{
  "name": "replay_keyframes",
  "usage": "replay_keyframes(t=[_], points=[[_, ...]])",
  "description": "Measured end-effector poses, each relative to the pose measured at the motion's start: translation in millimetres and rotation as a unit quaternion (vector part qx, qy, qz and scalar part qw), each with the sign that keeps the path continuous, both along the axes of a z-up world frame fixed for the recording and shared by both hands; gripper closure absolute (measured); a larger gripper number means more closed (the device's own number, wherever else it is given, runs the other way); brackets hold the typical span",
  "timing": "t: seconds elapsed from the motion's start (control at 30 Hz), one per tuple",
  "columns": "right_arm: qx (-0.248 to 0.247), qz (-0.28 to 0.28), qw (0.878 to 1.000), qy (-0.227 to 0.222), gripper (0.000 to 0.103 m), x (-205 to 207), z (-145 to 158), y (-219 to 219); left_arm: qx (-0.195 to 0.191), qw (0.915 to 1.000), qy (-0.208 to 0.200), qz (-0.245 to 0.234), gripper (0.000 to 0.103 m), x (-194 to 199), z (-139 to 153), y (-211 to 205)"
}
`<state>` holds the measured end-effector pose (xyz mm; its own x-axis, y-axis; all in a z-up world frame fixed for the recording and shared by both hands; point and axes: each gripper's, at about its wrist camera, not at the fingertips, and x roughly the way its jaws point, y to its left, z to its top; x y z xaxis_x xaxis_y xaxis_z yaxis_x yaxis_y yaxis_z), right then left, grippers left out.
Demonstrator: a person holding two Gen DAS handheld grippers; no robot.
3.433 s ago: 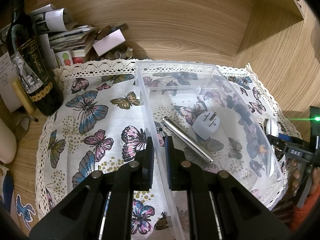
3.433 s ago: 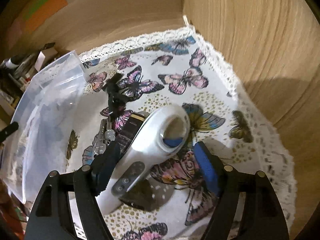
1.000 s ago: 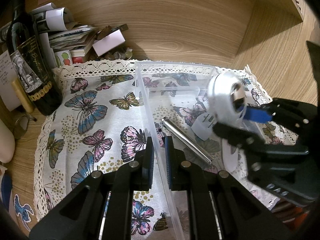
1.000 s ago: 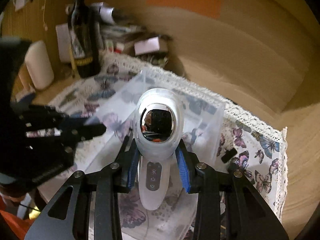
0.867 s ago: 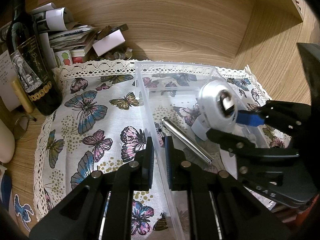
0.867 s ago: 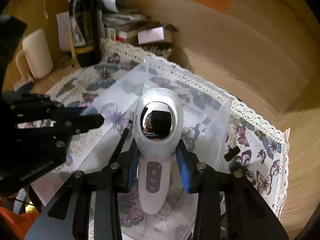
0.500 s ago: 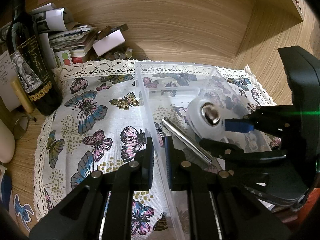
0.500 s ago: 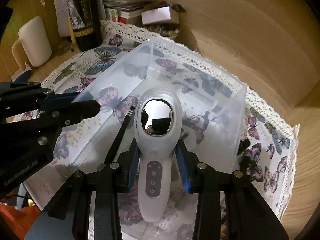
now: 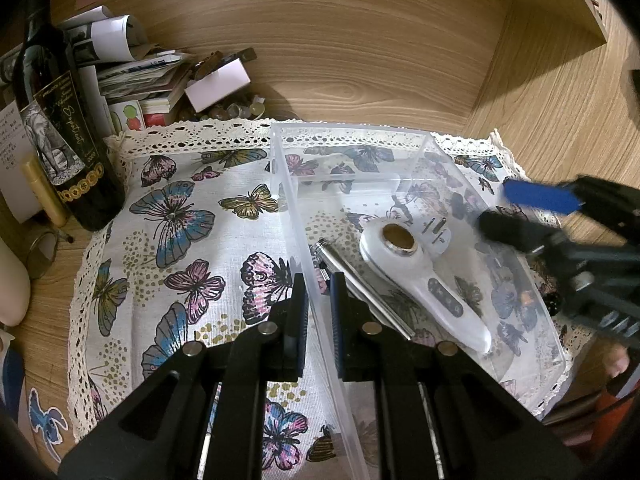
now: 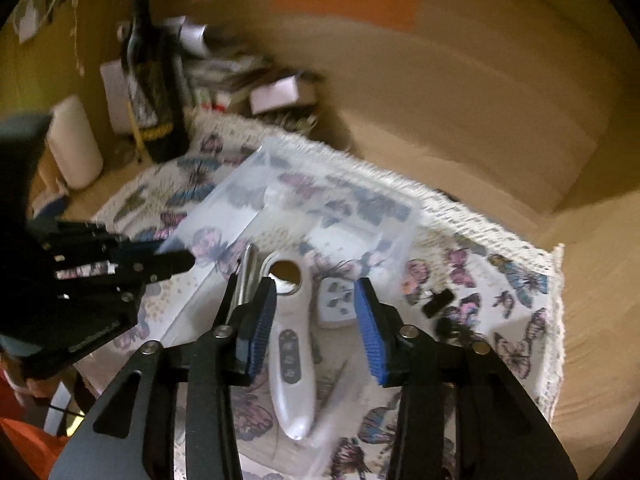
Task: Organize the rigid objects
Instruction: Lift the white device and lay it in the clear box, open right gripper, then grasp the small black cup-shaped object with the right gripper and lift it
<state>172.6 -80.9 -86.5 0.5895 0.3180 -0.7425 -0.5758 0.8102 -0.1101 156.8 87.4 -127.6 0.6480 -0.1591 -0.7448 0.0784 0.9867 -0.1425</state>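
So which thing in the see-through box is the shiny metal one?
The silver metal pen, lying along the left wall of the clear box. The white handheld device and the white plug adapter beside it are both plastic.

Black right tool (image 10: 316, 316), blue ribbed pads (image 10: 370, 332), silver screws.

Wooden desk (image 9: 360, 80) under butterfly cloth (image 9: 180, 220)
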Motion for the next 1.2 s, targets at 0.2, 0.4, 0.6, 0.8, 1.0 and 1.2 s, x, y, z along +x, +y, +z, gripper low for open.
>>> replay_keyframes(t=[0.2,0.4,0.6,0.8,1.0,1.2], points=[[0.04,-0.049,0.997,-0.045,0.041,-10.4,23.9,-38.6,0.0,1.0,0.0,0.0,0.093,0.0,0.0,0.0],[0.056,-0.111,0.989,-0.081,0.029,-22.8,32.7,-78.2,0.0,1.0,0.0,0.0,0.092,0.0,0.0,-0.1],[0.043,-0.153,0.985,-0.068,0.029,-29.2,14.3,-101.7,0.0,1.0,0.0,0.0,0.092,0.0,0.0,0.0],[0.029,-0.194,0.98,-0.02,0.029,-30.7,-26.8,-122.9,0.0,1.0,0.0,0.0,0.092,0.1,0.1,-0.1],[0.039,-0.234,0.971,0.034,0.029,-32.5,-64.5,-148.0,0.0,1.0,0.0,0.001,0.092,0.0,0.0,-0.3],[0.053,-0.248,0.966,0.059,0.035,-34.4,-82.9,-158.6,0.0,1.0,0.0,0.001,0.092,0.1,0.1,-0.5]])
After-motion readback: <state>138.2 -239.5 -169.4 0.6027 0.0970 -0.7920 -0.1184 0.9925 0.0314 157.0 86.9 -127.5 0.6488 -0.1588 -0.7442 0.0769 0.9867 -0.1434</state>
